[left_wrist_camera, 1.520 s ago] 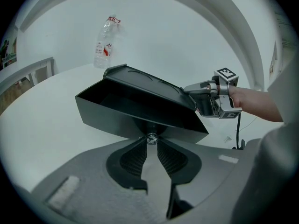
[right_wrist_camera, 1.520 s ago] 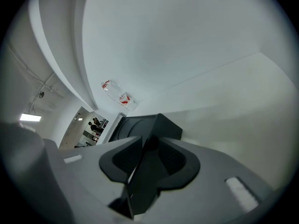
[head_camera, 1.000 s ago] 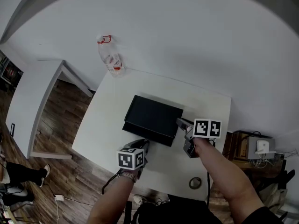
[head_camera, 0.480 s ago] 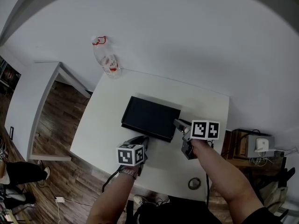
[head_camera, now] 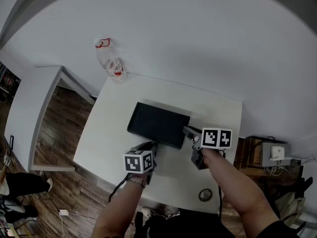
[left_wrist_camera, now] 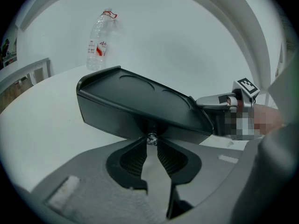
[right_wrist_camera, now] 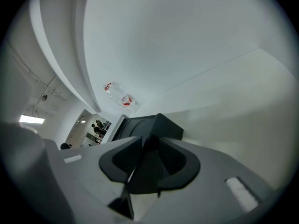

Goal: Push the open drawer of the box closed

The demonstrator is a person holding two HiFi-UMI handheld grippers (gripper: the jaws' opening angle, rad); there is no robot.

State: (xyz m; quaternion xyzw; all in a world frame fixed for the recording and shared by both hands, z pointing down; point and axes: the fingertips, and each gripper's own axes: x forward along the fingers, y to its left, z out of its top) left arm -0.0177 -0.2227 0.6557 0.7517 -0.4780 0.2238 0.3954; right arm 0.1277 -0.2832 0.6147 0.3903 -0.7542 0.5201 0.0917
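Note:
A flat black box (head_camera: pixel 157 123) lies in the middle of the white table (head_camera: pixel 111 128). My left gripper (head_camera: pixel 150 146) is at its near front face. In the left gripper view the jaw tips pinch a small metal knob (left_wrist_camera: pixel 151 138) at the lower edge of that face (left_wrist_camera: pixel 112 118). The front sits flush with the box, with no gap that I can see. My right gripper (head_camera: pixel 187 131) is at the box's right corner. In the right gripper view that corner (right_wrist_camera: pixel 163 125) fills the space between the pads (right_wrist_camera: pixel 172 158).
A clear plastic bottle (head_camera: pixel 110 61) with a red cap stands at the table's far left corner. A small ring-shaped object (head_camera: pixel 205 195) lies near the front right edge. A second white table (head_camera: pixel 34 98) stands to the left, and a shelf with devices (head_camera: pixel 270 155) to the right.
The box's near face has drawn in slightly toward its body, and my left gripper has followed it forward. The right gripper stays at the corner. The head view has shifted a little.

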